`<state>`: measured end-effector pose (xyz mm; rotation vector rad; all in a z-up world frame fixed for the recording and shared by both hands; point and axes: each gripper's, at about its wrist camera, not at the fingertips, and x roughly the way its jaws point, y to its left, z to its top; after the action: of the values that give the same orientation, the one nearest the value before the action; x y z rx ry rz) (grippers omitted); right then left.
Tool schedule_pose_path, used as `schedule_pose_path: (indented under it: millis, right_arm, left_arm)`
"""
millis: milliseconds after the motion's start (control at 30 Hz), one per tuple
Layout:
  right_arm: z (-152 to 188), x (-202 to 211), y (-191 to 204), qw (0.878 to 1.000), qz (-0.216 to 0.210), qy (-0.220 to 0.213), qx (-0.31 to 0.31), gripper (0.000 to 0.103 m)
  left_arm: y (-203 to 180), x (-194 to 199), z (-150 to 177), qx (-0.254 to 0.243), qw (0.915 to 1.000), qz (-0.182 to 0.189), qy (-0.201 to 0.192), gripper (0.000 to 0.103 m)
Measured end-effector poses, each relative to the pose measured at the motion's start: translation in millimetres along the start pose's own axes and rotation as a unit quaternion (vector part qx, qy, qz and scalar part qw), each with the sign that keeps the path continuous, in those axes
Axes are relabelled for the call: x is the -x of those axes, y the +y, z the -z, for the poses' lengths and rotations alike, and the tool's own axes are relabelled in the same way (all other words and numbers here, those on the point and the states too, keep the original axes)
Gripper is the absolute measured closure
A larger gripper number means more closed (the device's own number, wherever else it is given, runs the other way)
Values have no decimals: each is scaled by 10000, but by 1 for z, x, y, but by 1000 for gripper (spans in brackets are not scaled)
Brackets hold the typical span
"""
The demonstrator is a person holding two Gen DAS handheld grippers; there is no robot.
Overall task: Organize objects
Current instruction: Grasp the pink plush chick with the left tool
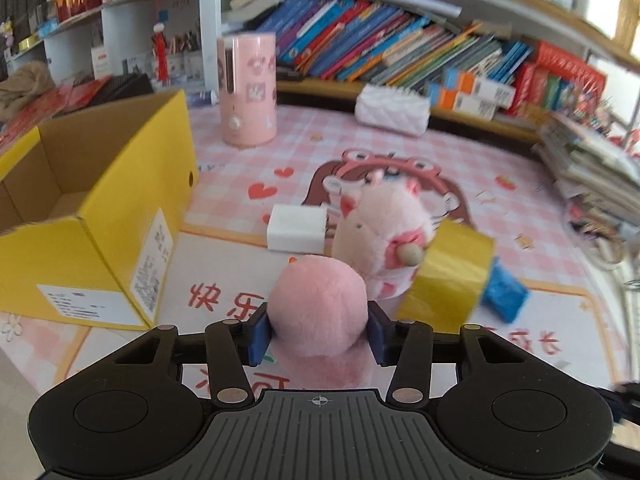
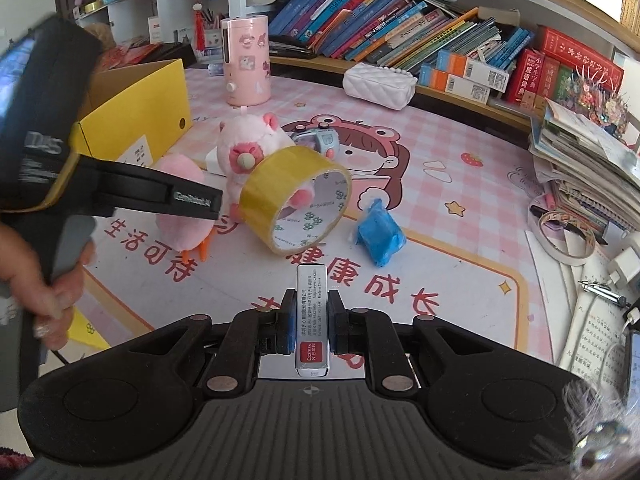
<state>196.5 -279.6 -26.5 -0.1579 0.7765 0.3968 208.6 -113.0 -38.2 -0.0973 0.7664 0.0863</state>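
My left gripper (image 1: 318,330) is shut on a round pink plush toy (image 1: 318,312), held just above the mat; it also shows in the right wrist view (image 2: 180,208) with orange feet. My right gripper (image 2: 311,322) is shut on a small white and red box (image 2: 312,320) that stands upright between the pads. A pink and white plush animal (image 2: 250,148) sits on the mat, with a yellow tape roll (image 2: 296,200) leaning on it. A blue packet (image 2: 378,236) lies to the right. An open yellow cardboard box (image 1: 92,216) stands at the left.
A white block (image 1: 296,228) lies behind the plush animal. A pink cylinder (image 2: 246,60), a white quilted pouch (image 2: 378,84) and a shelf of books (image 2: 400,24) stand at the back. Stacked papers (image 2: 588,168), tape rings (image 2: 560,236) and a charger (image 2: 624,266) fill the right.
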Motion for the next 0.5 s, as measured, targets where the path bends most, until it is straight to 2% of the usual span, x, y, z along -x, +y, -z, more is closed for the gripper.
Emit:
schedule_pose_path:
  millis: [133, 267, 500]
  right_arm:
    - [-2, -1, 8, 9999, -53, -34, -132, 89]
    - [-5, 0, 26, 9997, -204, -14, -130, 89]
    - [-6, 11, 82, 9988, -467, -61, 152, 89]
  left_arm:
    - [12, 33, 7, 12, 9998, 98, -199, 56]
    - [33, 54, 20, 152, 9998, 16, -142, 56]
    - [83, 83, 41, 340, 9991, -222, -122, 56]
